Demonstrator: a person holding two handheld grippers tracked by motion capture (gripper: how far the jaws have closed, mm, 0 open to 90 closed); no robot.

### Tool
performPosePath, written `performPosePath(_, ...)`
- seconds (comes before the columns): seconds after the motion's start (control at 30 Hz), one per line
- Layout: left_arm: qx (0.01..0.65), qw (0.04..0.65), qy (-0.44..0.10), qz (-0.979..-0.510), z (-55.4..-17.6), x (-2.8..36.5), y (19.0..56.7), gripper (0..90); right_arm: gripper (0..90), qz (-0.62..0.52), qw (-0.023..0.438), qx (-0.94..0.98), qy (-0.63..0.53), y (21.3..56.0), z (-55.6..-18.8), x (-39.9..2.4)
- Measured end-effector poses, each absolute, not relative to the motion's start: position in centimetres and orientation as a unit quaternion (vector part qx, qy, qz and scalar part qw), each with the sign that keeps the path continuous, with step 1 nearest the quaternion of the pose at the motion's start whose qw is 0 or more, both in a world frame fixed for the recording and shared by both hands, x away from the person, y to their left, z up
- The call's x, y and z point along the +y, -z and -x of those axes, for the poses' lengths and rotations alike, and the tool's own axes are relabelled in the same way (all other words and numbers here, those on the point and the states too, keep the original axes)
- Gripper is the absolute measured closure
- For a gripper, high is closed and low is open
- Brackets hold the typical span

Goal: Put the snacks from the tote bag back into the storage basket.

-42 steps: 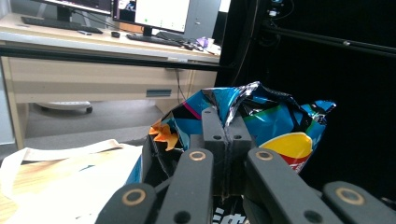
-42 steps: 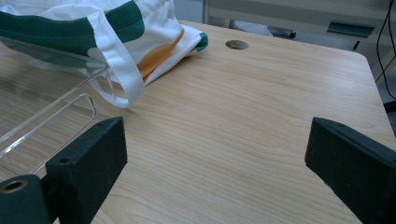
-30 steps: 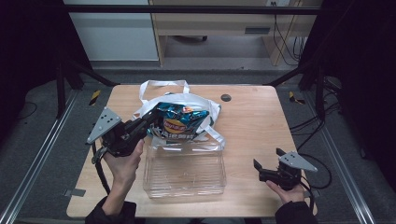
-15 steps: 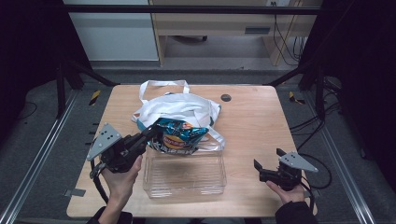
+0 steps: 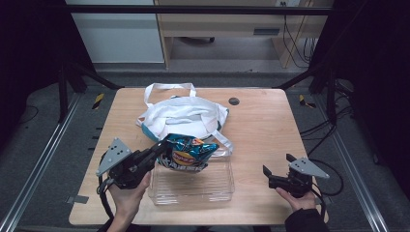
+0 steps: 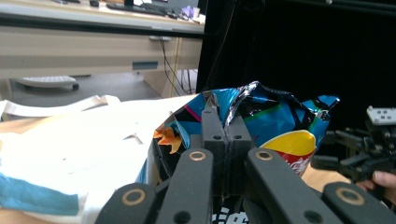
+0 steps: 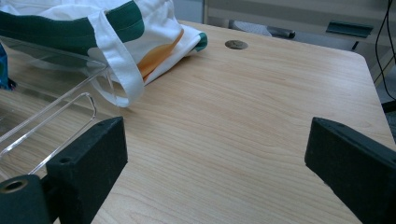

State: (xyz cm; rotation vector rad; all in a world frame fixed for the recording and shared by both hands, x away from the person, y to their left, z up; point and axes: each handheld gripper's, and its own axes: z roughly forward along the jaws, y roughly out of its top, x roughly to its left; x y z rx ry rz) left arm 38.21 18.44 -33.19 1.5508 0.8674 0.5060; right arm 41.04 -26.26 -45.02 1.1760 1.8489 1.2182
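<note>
Left gripper [image 5: 157, 151] is clamping the chip bag [image 5: 187, 153] at its nine o'clock crimped edge; light, crushable, slippery foil.

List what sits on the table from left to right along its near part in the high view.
Left gripper, shut on the chip bag → chip bag, held over the clear plastic tray → clear plastic tray → right gripper, jaws open, resting near the table edge in a hand.
</note>
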Motion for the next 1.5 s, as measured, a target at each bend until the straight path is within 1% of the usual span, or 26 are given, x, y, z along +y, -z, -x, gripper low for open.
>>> performPosePath(0.63, 0.392, 0.565, -0.198, -0.699, -37.8, 17.5, 36.7, 90.0, 6.1, -0.446, 0.311, 0.701, -0.461, 45.0, -40.9, -26.2)
performPosePath(1.07, 0.420, 0.554, -0.197, -0.692, -37.8, 18.6, 37.7, 90.0, 6.2, -0.446, 0.310, 0.702, -0.460, 45.1, -41.0, -26.2)
performPosePath(1.5, 0.433, 0.540, -0.203, -0.692, -38.5, 18.6, 38.1, 90.0, 6.1, -0.446, 0.310, 0.705, -0.457, 45.2, -41.0, -26.1)
